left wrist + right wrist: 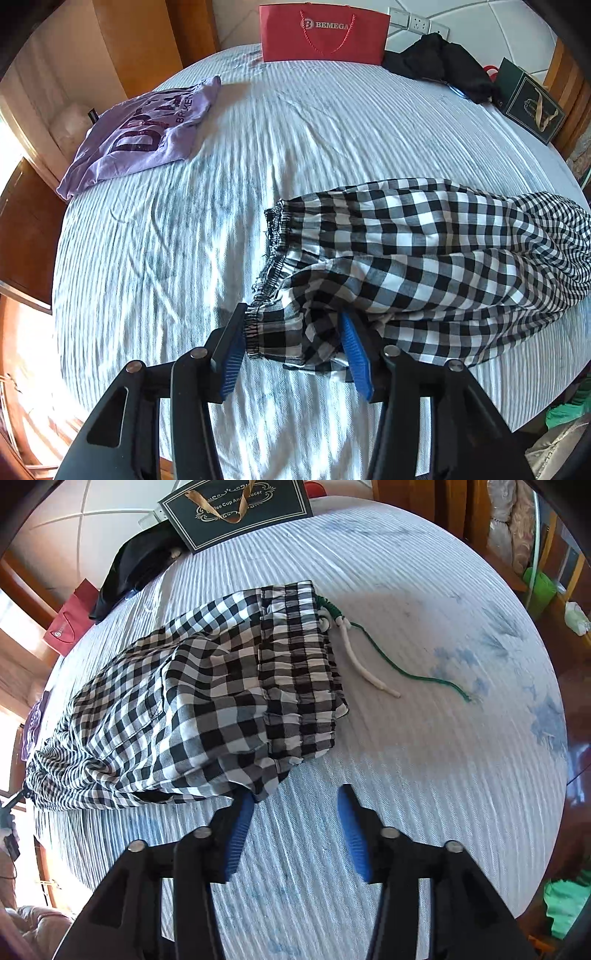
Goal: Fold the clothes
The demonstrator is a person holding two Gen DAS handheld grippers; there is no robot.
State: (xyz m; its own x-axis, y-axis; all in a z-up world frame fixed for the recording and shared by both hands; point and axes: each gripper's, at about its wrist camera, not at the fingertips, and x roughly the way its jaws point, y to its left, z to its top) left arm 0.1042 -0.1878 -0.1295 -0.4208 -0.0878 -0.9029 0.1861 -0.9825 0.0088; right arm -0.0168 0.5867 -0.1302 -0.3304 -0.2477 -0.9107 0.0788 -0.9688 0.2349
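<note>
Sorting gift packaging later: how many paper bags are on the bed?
2: a red bag standing at the far edge, and a dark green bag at the far right corner beside black clothing. Others may be hidden.

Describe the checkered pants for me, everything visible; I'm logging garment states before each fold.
The checkered pants are black-and-white gingham in light woven cloth, lying folded lengthwise and rumpled on the striped bedsheet. The gathered elastic waistband trails a white cord and a green cord. The elastic leg cuffs lie at the other end. The open left gripper straddles the near cuff; the open right gripper sits at the waist edge.
</note>
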